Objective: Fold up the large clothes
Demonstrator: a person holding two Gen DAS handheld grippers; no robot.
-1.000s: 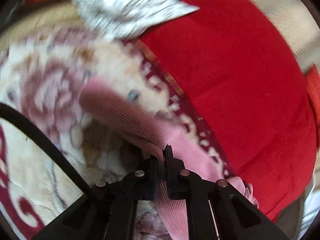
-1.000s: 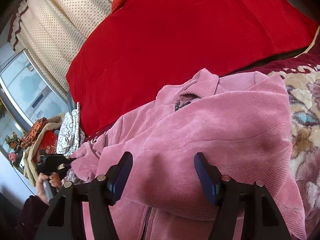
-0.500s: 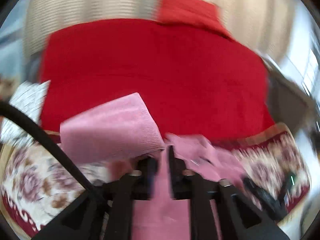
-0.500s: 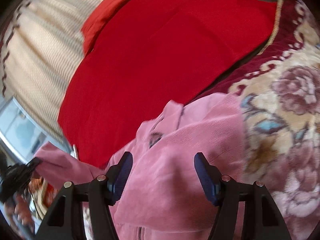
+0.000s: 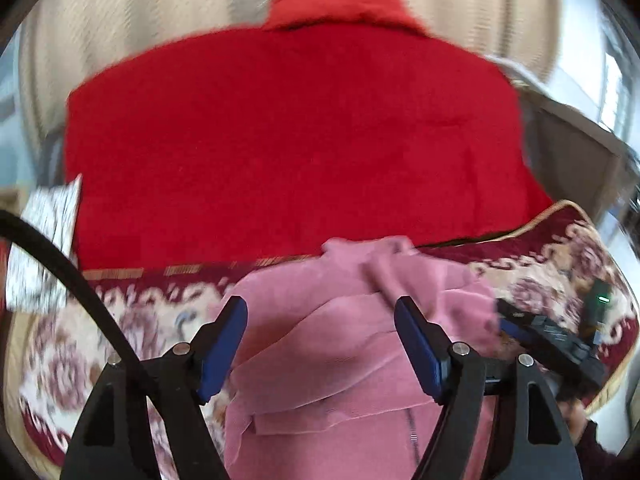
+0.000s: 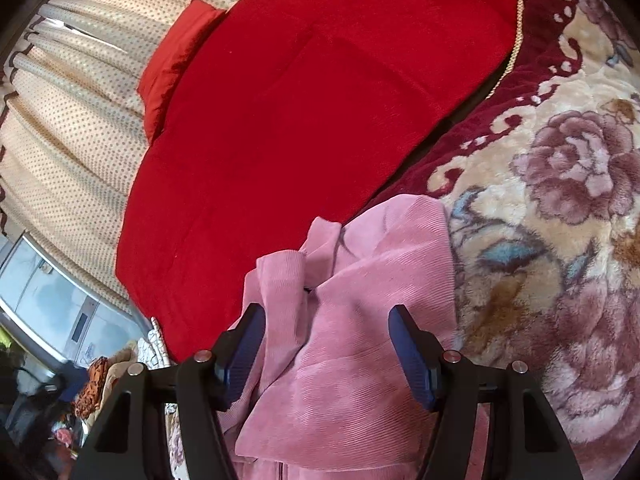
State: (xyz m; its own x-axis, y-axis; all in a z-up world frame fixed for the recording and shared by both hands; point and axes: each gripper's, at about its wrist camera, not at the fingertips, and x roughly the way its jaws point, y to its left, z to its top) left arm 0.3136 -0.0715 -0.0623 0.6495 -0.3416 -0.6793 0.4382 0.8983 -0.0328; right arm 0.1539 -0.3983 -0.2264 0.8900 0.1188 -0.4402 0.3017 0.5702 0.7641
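A pink corduroy jacket (image 5: 352, 344) lies on a floral blanket (image 5: 132, 320), with both sleeves laid across its front and the collar toward the red cover. My left gripper (image 5: 320, 320) hovers over the jacket; its jaws are opening and no cloth is pressed between them. In the right wrist view the same jacket (image 6: 360, 320) lies below my right gripper (image 6: 326, 330), which stands open above the folded sleeve and grips nothing. The right gripper's black body (image 5: 552, 340) shows at the right of the left wrist view.
A red cover (image 5: 296, 140) and a red pillow (image 5: 340, 0) lie beyond the jacket, with a dotted curtain (image 6: 72, 100) behind. A patterned white cloth (image 5: 44, 248) sits at the left. A cluttered corner (image 6: 80, 380) with a window is at lower left of the right view.
My left gripper carried the sleeve up and across onto the jacket's front, then let it go and its jaws spread. The right gripper shifted along the jacket, still open.
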